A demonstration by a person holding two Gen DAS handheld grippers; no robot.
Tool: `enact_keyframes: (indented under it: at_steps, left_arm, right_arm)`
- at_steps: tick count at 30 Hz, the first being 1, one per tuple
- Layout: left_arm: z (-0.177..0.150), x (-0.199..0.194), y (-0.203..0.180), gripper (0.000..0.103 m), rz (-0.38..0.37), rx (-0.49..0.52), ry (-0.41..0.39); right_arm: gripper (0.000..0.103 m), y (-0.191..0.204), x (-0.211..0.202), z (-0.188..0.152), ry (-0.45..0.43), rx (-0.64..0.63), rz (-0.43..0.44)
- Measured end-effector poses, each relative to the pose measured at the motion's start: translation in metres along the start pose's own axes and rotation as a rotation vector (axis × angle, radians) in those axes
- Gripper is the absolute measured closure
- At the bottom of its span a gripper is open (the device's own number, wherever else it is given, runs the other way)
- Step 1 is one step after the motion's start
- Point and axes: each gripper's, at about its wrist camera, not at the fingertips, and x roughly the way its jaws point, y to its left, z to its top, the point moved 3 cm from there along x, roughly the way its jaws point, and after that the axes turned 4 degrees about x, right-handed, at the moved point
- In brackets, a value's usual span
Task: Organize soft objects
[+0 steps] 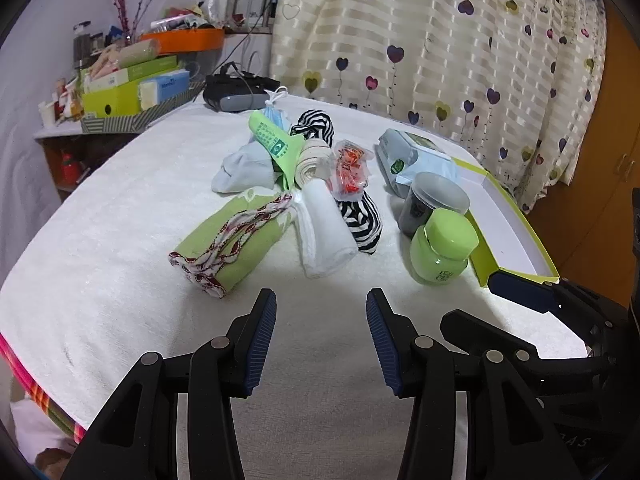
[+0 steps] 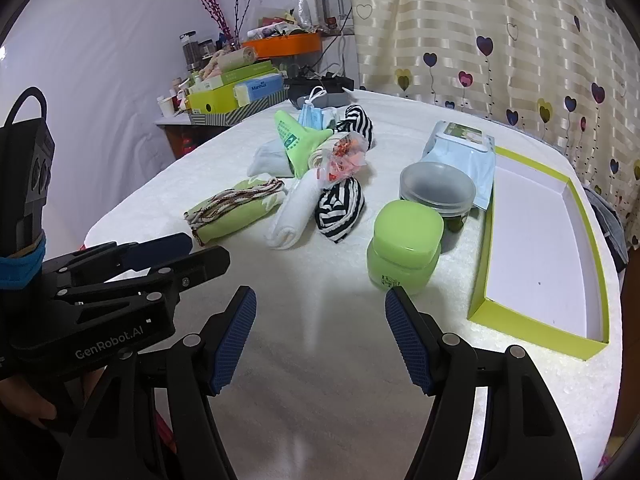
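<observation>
Jar just ahead of right fingers | both fingers released, empty

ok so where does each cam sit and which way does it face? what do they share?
Left wrist: on the left gripper, angled down across the white table at the cloth pile; own open fingers show, right gripper at right edge.
Right wrist: on the right gripper, same heading; own open fingers show, left gripper and a hand at left.
Shared: green jar, green box, green pouch.

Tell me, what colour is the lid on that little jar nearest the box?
Light green, like the jar itself; clearest in the right wrist view.
</observation>
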Motion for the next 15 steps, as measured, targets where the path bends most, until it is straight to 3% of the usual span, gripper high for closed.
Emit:
enact_keyframes:
  at_steps: [15]
  left_arm:
    - [0.002,0.0,0.016,0.057,0.027,-0.026,-0.009]
  right_arm:
    - [0.035,0.01,0.008,0.01,0.006,-0.021,0.003]
